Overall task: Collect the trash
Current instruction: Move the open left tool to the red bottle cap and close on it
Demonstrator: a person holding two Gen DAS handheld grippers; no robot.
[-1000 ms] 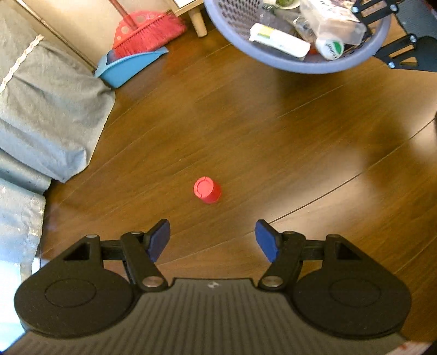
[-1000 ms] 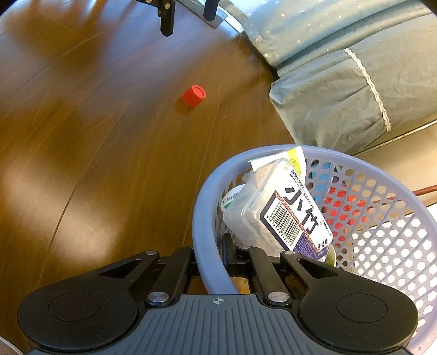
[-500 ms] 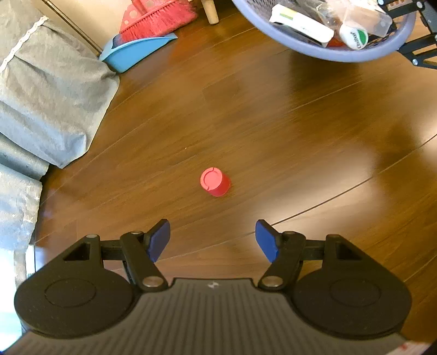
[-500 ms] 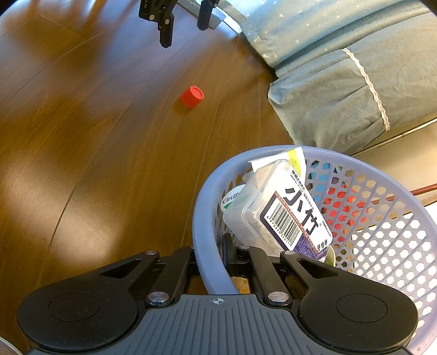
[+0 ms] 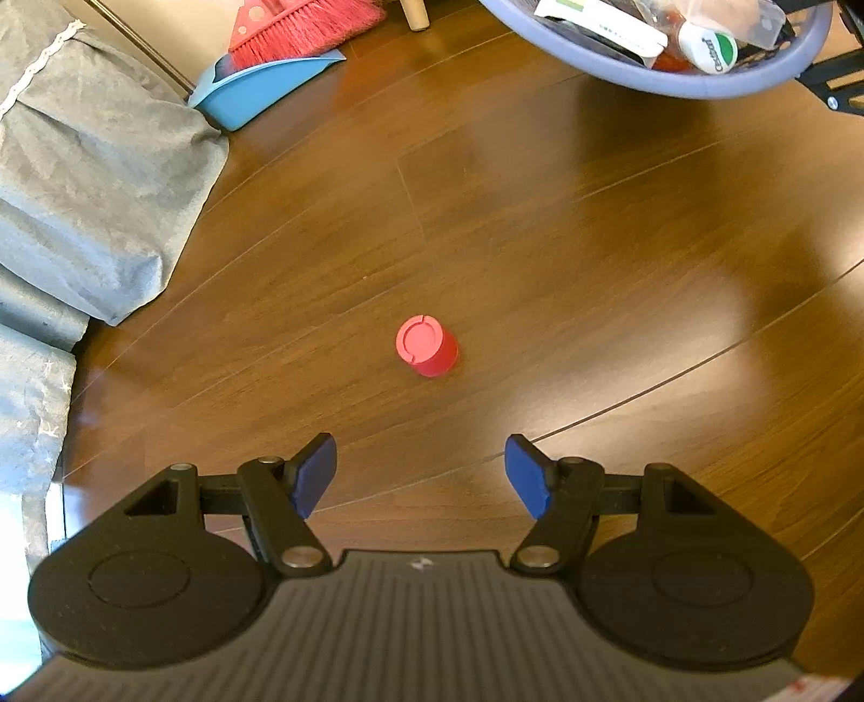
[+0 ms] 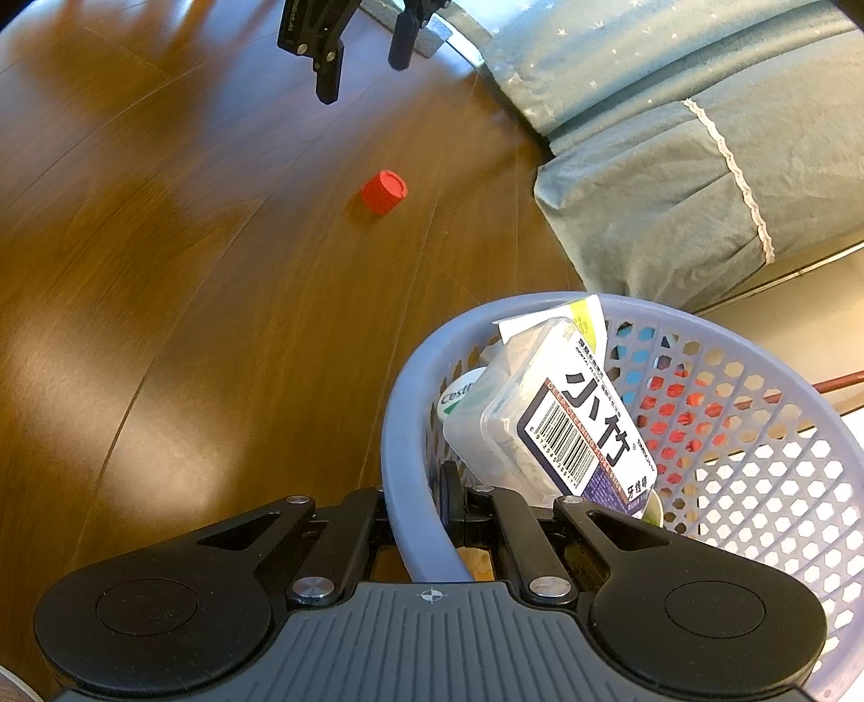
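Observation:
A small red cap (image 5: 426,345) lies on the wooden floor, ahead of my left gripper (image 5: 421,472), whose blue pads stand open with nothing between them. The same red cap (image 6: 384,191) shows far off in the right wrist view, with the left gripper (image 6: 364,67) hanging above and beyond it. My right gripper (image 6: 426,502) is shut on the rim of a lavender mesh basket (image 6: 402,432). The basket (image 5: 675,81) holds a clear box with a barcode label (image 6: 572,426), a white tube and other trash.
Grey-green bedding (image 5: 81,178) drapes to the floor at the left. A red broom (image 5: 302,27) rests in a blue dustpan (image 5: 259,89) by the wall, next to a wooden furniture leg (image 5: 413,13). Bare wooden floor surrounds the cap.
My left gripper has come down and forward a little toward the red cap, which now sits higher and larger in its view. The right gripper and basket have stayed put.

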